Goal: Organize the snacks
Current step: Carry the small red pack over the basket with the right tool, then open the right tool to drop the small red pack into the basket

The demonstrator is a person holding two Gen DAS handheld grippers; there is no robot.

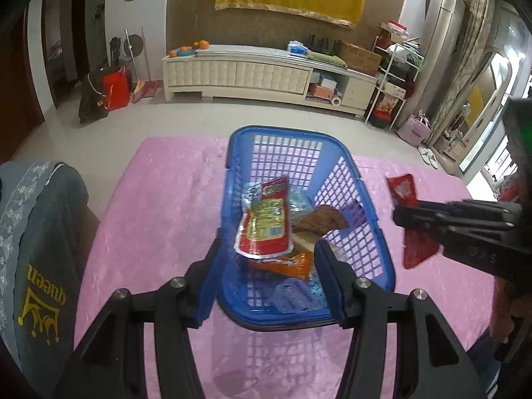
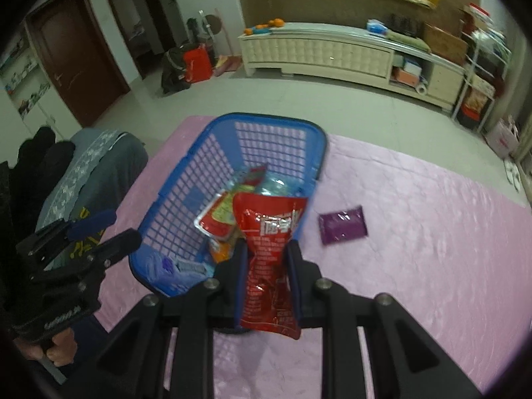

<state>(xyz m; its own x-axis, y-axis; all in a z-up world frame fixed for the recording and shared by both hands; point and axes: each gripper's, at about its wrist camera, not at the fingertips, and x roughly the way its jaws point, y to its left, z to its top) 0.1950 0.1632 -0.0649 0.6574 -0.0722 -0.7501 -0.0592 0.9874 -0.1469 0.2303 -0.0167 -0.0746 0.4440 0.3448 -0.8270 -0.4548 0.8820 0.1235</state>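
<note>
Right tongs [image 2: 267, 266] clench a red snack packet [image 2: 269, 249] just beside the blue basket [image 2: 173, 199]. Left tongs [image 1: 266, 279] hang released over the basket's near rim. A purple packet [image 2: 343, 224] lies right of the basket.

Pale tiled floor [image 1: 266, 116]; at twelve o'clock, long cream cabinet [image 1: 252, 73] against brown wall [image 1: 266, 30]; dark door [image 2: 73, 53] at ten.

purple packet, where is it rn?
In the right wrist view, the purple packet lies flat on the pink cloth, just right of the blue basket, outside it.
</note>
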